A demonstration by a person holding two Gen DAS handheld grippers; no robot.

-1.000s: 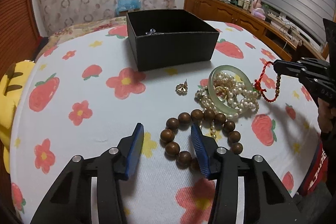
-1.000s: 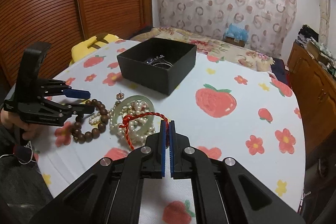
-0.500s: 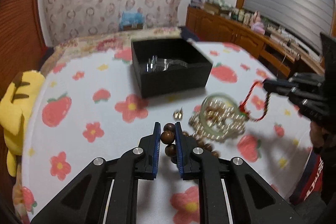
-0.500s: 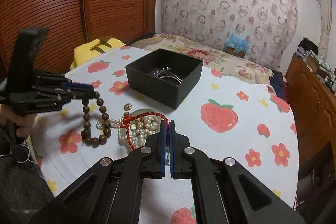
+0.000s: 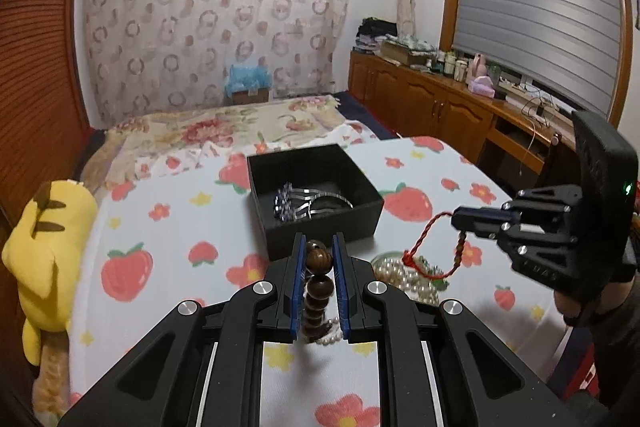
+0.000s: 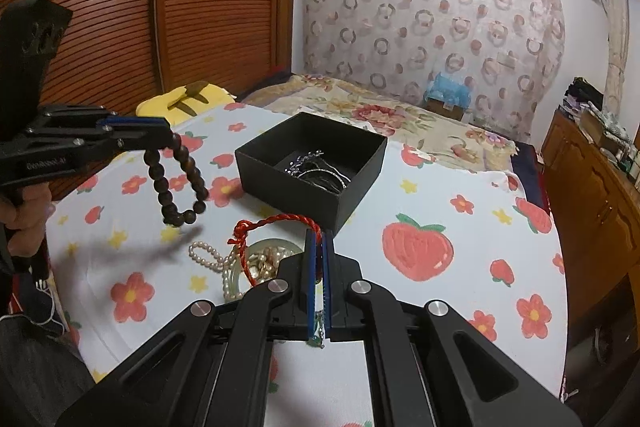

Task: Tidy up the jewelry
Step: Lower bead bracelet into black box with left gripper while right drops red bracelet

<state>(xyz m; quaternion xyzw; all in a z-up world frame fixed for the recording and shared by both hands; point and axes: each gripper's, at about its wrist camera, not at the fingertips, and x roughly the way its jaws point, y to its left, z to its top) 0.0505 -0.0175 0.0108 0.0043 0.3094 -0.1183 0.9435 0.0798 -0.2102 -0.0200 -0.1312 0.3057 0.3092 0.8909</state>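
My left tongs (image 5: 317, 259) had just been closing and pinched 1 brown bead of the wooden bracelet (image 6: 176, 183), which hung in the air. My right tongs (image 6: 319, 259) were squeezed shut on the red cord (image 6: 276, 223), lifted above the pearls (image 6: 208, 259) and the green bangle (image 6: 236, 283) on the table (image 6: 420, 195). The black box (image 5: 320, 199), with silver pieces inside, sat at 12 o'clock from my left tongs.

I thought the round bead could slip out and the bracelet drop. The red cord might have dragged the pearls off the table's edge if they were tangled.

On the left tongs I read "GenRobot", then small letters I could not make out.
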